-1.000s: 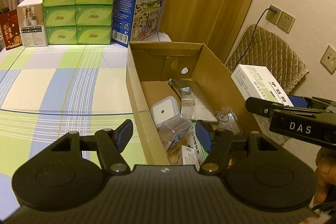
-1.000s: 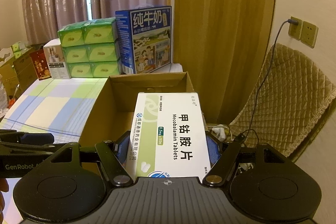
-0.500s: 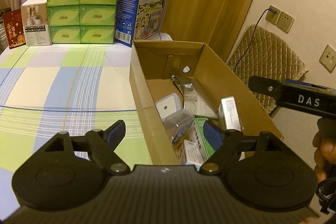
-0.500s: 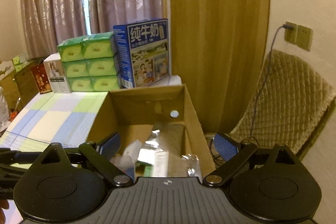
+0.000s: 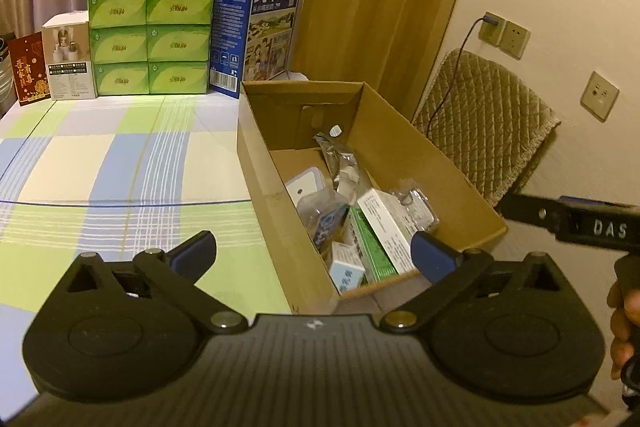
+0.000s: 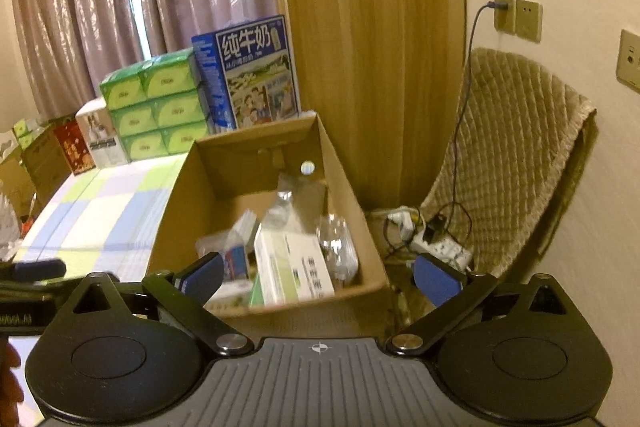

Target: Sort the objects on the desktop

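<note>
My left gripper [image 5: 314,253] fingers have just been spreading and stand wide, nothing between them. My right gripper [image 6: 318,277] likewise has been opening, fingers wide and empty; its side reads "DAS" at the left view's right edge. The white-and-green medicine box [image 6: 294,273] lies in the cardboard box [image 5: 424,163], centre frame. Upper left, on the checked surface [image 5: 120,163]: green tissue packs [image 5: 150,37] and a blue carton [image 5: 260,27] marked "纯牛奶".

Black ribbed left hand-held gripper [image 5: 314,255], blue finger pads [image 5: 430,251], brass pivot screws, white "DAS" lettering
</note>
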Demonstrator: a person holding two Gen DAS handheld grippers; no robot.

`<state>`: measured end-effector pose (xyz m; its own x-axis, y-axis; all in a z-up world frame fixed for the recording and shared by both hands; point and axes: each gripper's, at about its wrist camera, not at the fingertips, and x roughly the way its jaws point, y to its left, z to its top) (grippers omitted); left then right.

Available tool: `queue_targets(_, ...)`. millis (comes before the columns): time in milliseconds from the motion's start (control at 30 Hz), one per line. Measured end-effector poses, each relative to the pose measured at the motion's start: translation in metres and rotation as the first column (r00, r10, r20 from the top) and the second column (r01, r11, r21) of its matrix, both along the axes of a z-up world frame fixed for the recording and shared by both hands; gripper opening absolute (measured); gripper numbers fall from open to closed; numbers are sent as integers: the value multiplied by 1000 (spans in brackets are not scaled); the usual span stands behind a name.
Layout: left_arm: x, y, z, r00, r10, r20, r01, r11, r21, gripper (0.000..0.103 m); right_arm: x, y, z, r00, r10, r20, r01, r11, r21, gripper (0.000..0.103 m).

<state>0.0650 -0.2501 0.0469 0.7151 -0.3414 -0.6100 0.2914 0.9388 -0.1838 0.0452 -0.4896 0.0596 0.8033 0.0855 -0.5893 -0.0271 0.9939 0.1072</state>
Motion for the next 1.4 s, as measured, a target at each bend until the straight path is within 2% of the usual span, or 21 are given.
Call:
queue_targets(200, -25, 1, 5, 1000, 16, 8, -16, 1000, 25, 102, -29, 6, 1, 1000, 13, -23, -13, 1000, -18, 101)
queue_targets(367, -42, 5, 8, 999, 28, -26, -28, 999, 26, 102, -46, 9, 5, 999, 18, -28, -19, 1000, -20, 101)
queue_targets(733, -79, 11, 23, 998, 47, -37, -45, 998, 48, 102, -81, 21, 22, 999, 42, -24, -43, 998, -51, 101)
queue_targets(967, -93, 12, 27, 997, 58, -49, -56, 998, 40, 102, -98, 30, 34, 998, 69, -6, -69, 996, -65, 101)
queue_targets(1133, -101, 12, 31, 996, 88, -34, -85, 994, 64, 102, -105, 35, 40, 996, 85, 7, -84, 994, -68, 101)
queue_targets(1400, -104, 14, 36, 996, 91, -16, -90, 995, 50, 102, -108, 37, 39, 996, 88, 13, -87, 994, -71, 101)
